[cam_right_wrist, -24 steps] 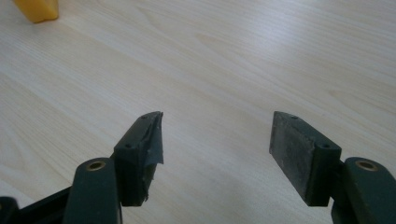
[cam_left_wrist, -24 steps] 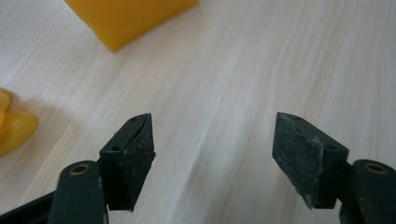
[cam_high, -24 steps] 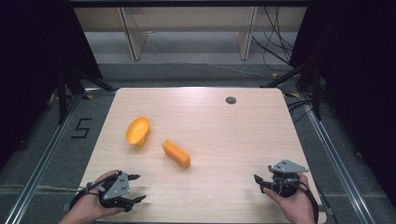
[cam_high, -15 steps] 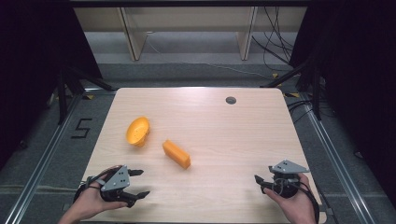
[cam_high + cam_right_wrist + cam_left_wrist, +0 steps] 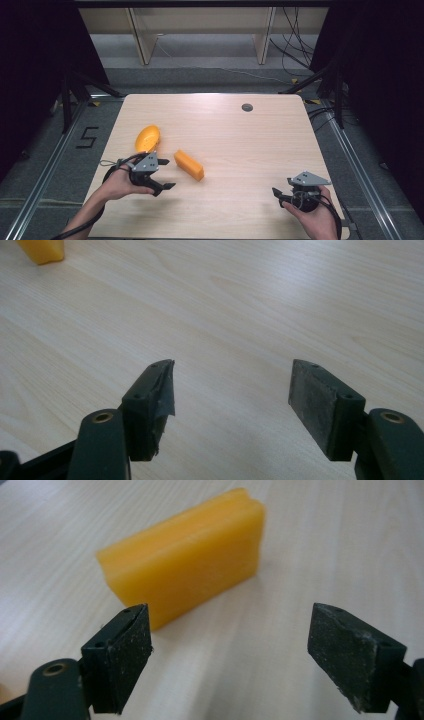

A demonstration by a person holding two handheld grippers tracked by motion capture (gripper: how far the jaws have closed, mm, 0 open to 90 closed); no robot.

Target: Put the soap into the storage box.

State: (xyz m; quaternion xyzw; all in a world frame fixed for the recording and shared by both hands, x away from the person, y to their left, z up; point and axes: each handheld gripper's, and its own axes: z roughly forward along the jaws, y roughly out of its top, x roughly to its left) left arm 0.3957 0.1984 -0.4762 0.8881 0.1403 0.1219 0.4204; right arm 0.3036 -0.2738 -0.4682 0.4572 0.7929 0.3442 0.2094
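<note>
- While both hands rest at the near edge of the wooden table, the items stand as follows.
- Left gripper: held in the person's left hand, low over the near-left part of the table. Jaws apart, nothing between them. Pointed toward the orange block. In the left gripper view the two black pads stand wide, with bare table between them.
- Orange block: oblong, lying on the table just beyond and to the right of the left gripper's tips, apart from them. In the left gripper view the block lies ahead of the jaws, nearer the left pad, long side facing the camera; not touched.
- Yellow rounded object: lying on the table behind the left gripper, near the block but apart from it.
- Right gripper: held in the person's right hand at the near-right corner, well apart from the block. Jaws apart and empty; the right gripper view shows its pads wide over bare wood, with a corner of the orange block far off at the upper left.
- Dark round hole: set in the tabletop near the far edge.
</note>
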